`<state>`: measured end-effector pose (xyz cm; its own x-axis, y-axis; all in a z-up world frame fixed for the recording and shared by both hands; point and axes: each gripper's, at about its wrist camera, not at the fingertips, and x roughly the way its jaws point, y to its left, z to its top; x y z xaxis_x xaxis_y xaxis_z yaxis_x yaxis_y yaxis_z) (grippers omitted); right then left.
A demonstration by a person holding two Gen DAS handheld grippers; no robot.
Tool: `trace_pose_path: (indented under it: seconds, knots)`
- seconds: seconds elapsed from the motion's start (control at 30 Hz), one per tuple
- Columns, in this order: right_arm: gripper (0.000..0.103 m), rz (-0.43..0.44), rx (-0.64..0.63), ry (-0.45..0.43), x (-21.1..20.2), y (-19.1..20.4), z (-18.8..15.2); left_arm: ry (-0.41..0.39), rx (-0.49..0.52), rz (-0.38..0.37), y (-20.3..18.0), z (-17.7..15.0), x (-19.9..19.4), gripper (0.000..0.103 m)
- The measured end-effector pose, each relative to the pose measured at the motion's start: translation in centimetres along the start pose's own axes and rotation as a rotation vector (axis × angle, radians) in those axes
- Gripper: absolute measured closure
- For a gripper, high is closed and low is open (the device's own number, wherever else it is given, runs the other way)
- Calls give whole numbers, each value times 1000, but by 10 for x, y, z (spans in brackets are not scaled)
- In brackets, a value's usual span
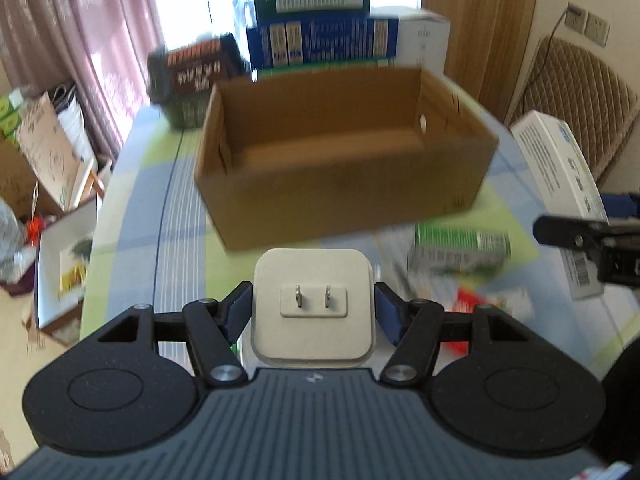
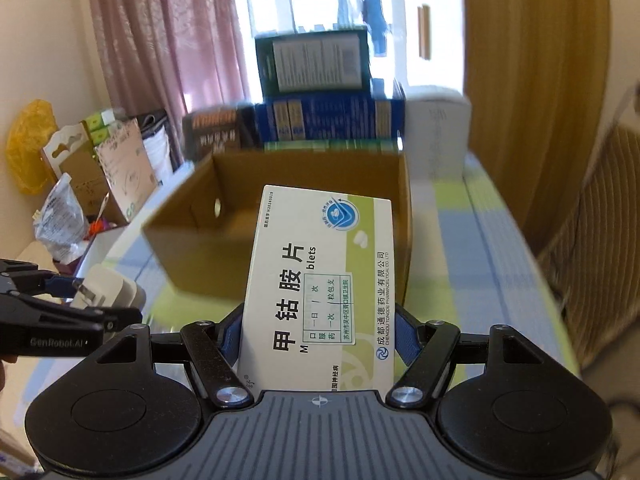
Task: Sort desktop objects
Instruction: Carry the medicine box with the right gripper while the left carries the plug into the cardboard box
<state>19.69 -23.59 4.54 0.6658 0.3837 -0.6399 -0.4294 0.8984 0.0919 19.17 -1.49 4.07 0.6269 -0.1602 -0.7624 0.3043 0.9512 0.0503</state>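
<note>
My left hand-held gripper [image 1: 314, 312] clamps the rigid charger plug [image 1: 314, 304] by its flat sides; my right hand-held gripper [image 2: 318, 332] pinches the light, crushable medicine box [image 2: 320, 280] edgewise.

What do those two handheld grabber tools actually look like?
Both the left gripper and right gripper are matte black, with scissor-like linkage arms, silver pivot bolts, blue fingers, round side discs and a ribbed grey body. The left one carries white "GenRobot.AI" lettering.

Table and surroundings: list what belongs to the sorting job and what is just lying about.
Job:
white square two-pin plug adapter
white and green cardboard medicine box
open brown cardboard box

Lying about:
stacked blue and green cartons
quilted brown chair
pink curtain
</note>
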Motion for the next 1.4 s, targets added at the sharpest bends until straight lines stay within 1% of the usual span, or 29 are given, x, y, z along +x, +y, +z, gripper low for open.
trace_pose_path:
  seconds: [0.1,0.2,0.37,0.53,0.77,0.97,1.03,1.23,1.3,1.33,1.4]
  knots:
    - [34,4,-38,-1,22,-7,36,-28,-2,-6,3,31,7,43]
    - [34,8,-63,15,51,-13,62,-48,0,3,6,65,22,43]
    - [34,9,-82,44,101,-23,86,-61,5,13,14,107,58,43]
    - [34,11,-78,83,146,-35,102,-52,9,19,19,130,101,43]
    - [34,3,-83,154,197,-44,98,-8,8,1,22,139,153,43]
    - [34,8,-71,185,218,-50,91,22,14,-15,21,142,180,42]
    - [34,11,-68,188,219,-50,90,13,10,-5,21,143,182,37]
    - [34,15,-75,179,216,-48,91,-17,2,14,25,141,170,37]
    - [31,28,-69,172,214,-48,92,-23,5,21,26,141,163,37]
    - [27,34,-60,173,212,-49,94,-26,5,24,26,140,160,37]
    - [23,35,-51,161,205,-50,95,-34,3,28,27,137,152,36]
